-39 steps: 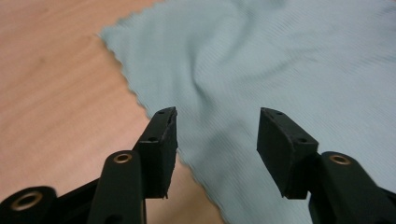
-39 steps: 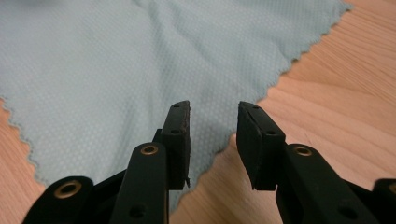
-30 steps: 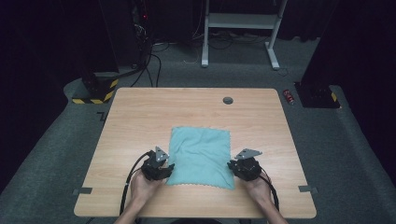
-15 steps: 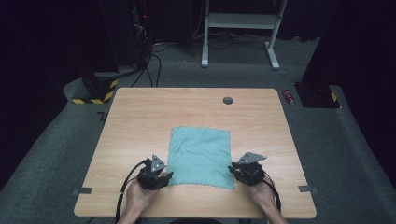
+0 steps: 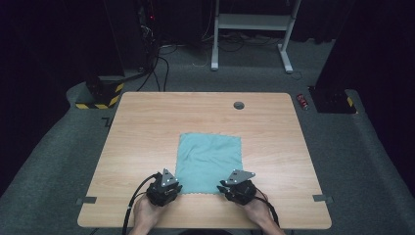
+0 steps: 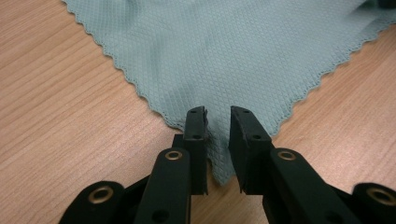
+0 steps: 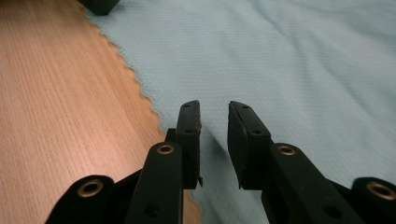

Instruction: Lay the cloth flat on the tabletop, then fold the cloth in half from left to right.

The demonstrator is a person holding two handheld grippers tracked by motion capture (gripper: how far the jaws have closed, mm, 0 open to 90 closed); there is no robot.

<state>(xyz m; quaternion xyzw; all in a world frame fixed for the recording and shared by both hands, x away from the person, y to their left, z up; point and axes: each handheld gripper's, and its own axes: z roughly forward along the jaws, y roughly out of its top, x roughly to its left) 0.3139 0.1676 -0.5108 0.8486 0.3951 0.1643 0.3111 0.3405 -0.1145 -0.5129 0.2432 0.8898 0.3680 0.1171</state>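
Nearest the desk's (image 5: 147, 127) front edge, two hands are seen, each w/ a gripper. The left gripper (image 5: 165, 188) is set at the cloth's (image 5: 208, 156) near-left corner. In the left gripper view that corner of the cloth (image 6: 219, 60) is caught between the jaws, which have just been closing; a narrow gap is left, and whether the pads press the fabric can't be told. The right gripper (image 5: 237, 188) is set at the cloth's near-right corner. In the right gripper view its jaws are spread slightly over the cloth (image 7: 303, 70), apparently w/o pinching it. The cloth lies flat, slightly wrinkled, approx. mid-desk toward the front. Beyond the cloth, a round cable hole (image 5: 239, 105) is seen near the desk's far edge.
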